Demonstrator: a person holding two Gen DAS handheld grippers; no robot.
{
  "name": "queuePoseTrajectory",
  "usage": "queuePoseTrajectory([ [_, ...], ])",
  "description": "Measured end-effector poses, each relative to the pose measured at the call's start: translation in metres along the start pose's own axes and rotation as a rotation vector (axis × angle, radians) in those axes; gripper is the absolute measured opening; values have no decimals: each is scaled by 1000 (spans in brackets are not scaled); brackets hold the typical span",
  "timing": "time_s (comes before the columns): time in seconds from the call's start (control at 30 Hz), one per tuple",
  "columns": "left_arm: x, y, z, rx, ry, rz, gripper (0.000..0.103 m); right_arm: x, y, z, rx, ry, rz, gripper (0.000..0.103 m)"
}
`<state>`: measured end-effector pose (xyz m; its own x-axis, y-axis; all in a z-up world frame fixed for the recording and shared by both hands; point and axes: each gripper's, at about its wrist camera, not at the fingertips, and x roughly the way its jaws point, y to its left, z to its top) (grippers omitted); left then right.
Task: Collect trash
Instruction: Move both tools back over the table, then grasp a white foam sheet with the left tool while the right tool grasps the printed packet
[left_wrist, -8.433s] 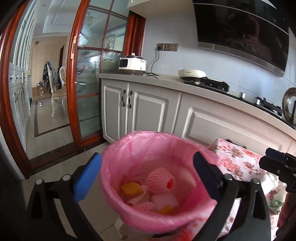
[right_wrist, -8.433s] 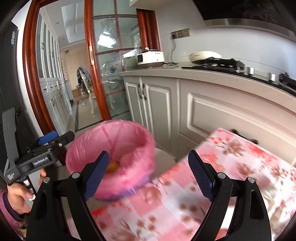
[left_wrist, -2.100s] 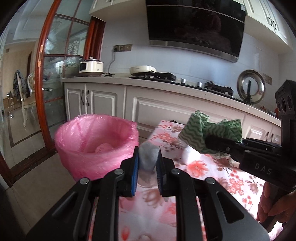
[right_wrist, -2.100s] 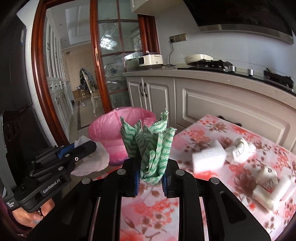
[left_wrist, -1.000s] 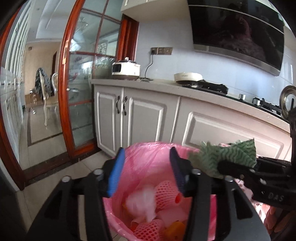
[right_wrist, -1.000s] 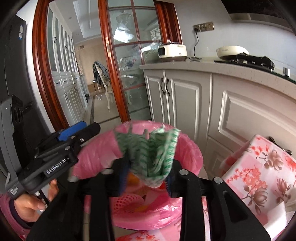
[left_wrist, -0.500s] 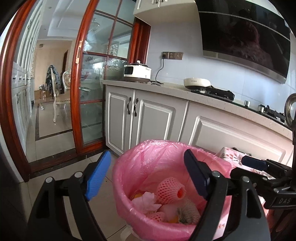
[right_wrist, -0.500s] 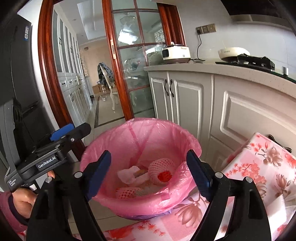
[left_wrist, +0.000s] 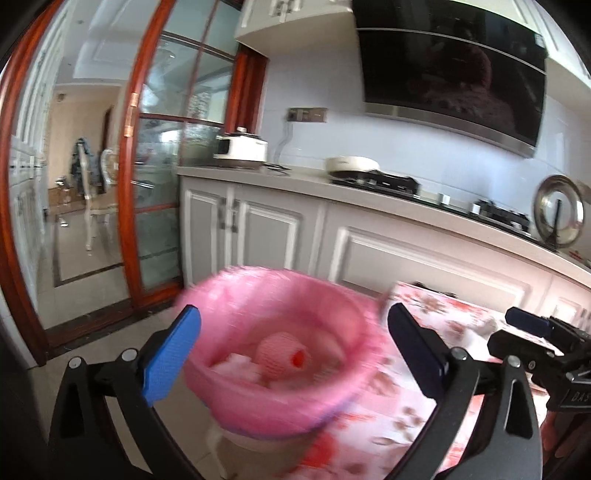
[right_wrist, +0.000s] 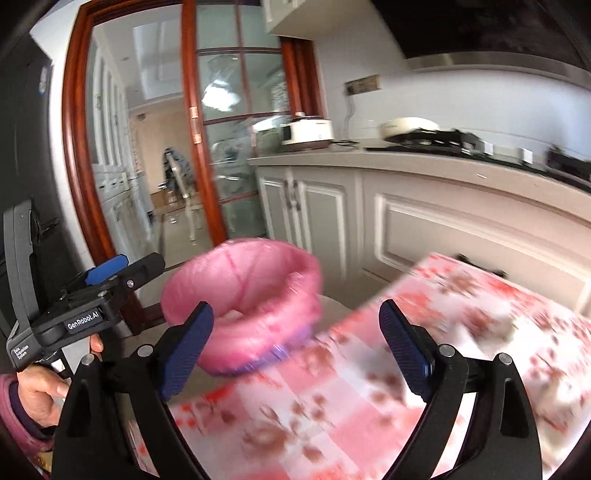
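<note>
The bin lined with a pink bag (left_wrist: 236, 295) stands on the floor by the table's corner, blurred in both views. Inside it lie a pink foam fruit net (left_wrist: 282, 350) and pale scraps. My left gripper (left_wrist: 291, 325) hangs in front of the bin, its jaws opening wide with nothing between the pads. It also shows in the right wrist view as the left gripper (right_wrist: 110, 273). My right gripper (right_wrist: 295, 317) is over the edge of the floral-clothed table (right_wrist: 406, 350), jaws opening and empty, with the pink-bag bin (right_wrist: 258, 291) beyond it. At the right of the left wrist view the right gripper (left_wrist: 535, 332) shows.
White kitchen cabinets (left_wrist: 280, 236) with a counter, a rice cooker (left_wrist: 240, 147) and a hob run behind the bin. A red-framed glass door (left_wrist: 155, 184) stands at the left. A person's hand in a pink sleeve (right_wrist: 33, 387) holds the left gripper.
The green cloth and the white wad have dropped into the bin. Both pairs of jaws have spread wide, and both grippers have drawn back from over the bin towards the table.
</note>
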<state>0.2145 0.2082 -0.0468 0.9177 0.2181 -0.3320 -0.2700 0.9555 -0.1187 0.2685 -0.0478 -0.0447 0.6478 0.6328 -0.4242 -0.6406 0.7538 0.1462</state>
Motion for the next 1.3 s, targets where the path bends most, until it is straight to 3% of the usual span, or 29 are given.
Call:
queuePoseTrajectory([
  [0.4, -3, -121, -44, 88, 106, -222, 98, -95, -101, -70, 187, 25, -240, 86],
  [0.6, 7, -165, -62, 152, 147, -282, 98, -120, -146, -94, 273, 25, -331, 86],
  [0.93, 52, -204, -65, 168, 189, -308, 98, -127, -195, -106, 359, 38, -413, 86],
  [1.3, 108, -222, -66, 161, 239, -327, 98, -94, -216, -113, 413, 119, -411, 86],
])
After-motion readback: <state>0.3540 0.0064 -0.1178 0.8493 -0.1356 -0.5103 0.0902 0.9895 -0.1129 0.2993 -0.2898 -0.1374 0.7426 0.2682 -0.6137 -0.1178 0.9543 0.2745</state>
